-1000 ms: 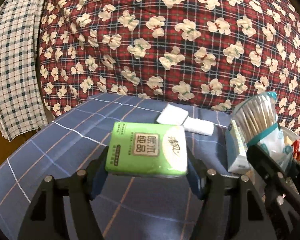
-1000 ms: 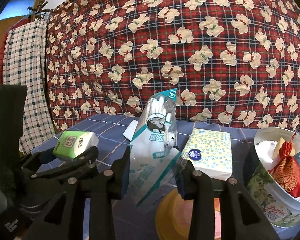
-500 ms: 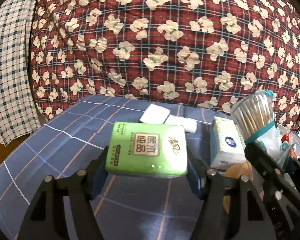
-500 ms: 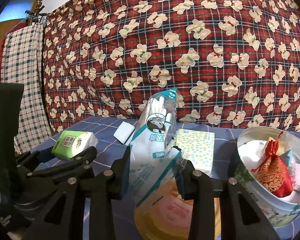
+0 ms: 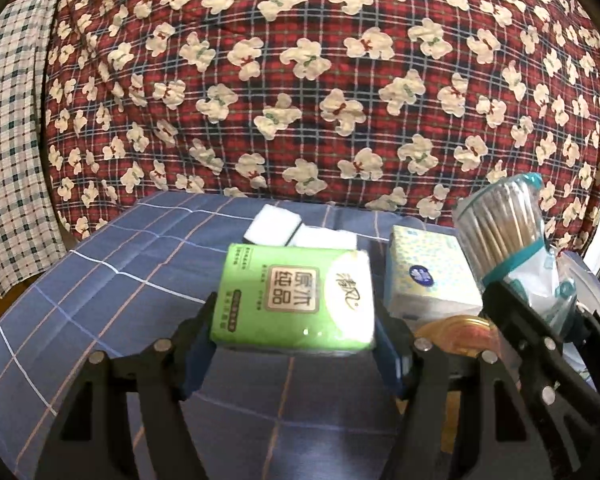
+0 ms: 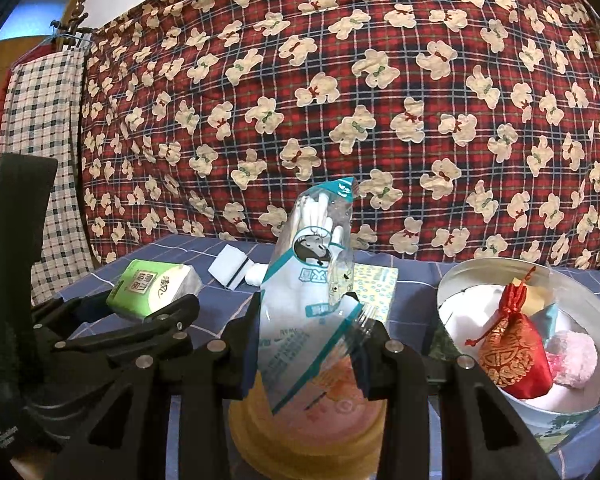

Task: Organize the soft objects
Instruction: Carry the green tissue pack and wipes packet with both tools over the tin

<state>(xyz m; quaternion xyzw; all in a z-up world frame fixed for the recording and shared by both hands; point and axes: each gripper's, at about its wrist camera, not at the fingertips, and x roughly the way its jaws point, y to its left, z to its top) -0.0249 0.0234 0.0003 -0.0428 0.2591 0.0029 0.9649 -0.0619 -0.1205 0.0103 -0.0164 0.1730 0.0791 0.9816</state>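
My left gripper (image 5: pixel 294 334) is shut on a green tissue pack (image 5: pixel 296 298), held flat above the blue checked cloth; that pack (image 6: pixel 154 288) also shows at the left of the right wrist view. My right gripper (image 6: pixel 308 338) is shut on a clear bag of cotton swabs (image 6: pixel 312 272), standing upright; the bag (image 5: pixel 504 236) appears at the right of the left wrist view. A round tin (image 6: pixel 580 404) at the right holds a red embroidered pouch (image 6: pixel 512 356) and a pink pompom (image 6: pixel 572 364). A yellow-rimmed pink lid (image 6: pixel 308 428) lies under the right gripper.
A dotted tissue pack (image 5: pixel 424 276) and white folded pads (image 5: pixel 274 226) lie on the blue cloth (image 5: pixel 112 276) farther back. A red plaid bear-print quilt (image 5: pixel 320 80) fills the background. A checked cloth (image 5: pixel 8 128) hangs at the left.
Both grippers have shifted right across the table with their loads still held. The tin and pink lid have come nearer in the right wrist view; the dotted pack is now fuller in the left.
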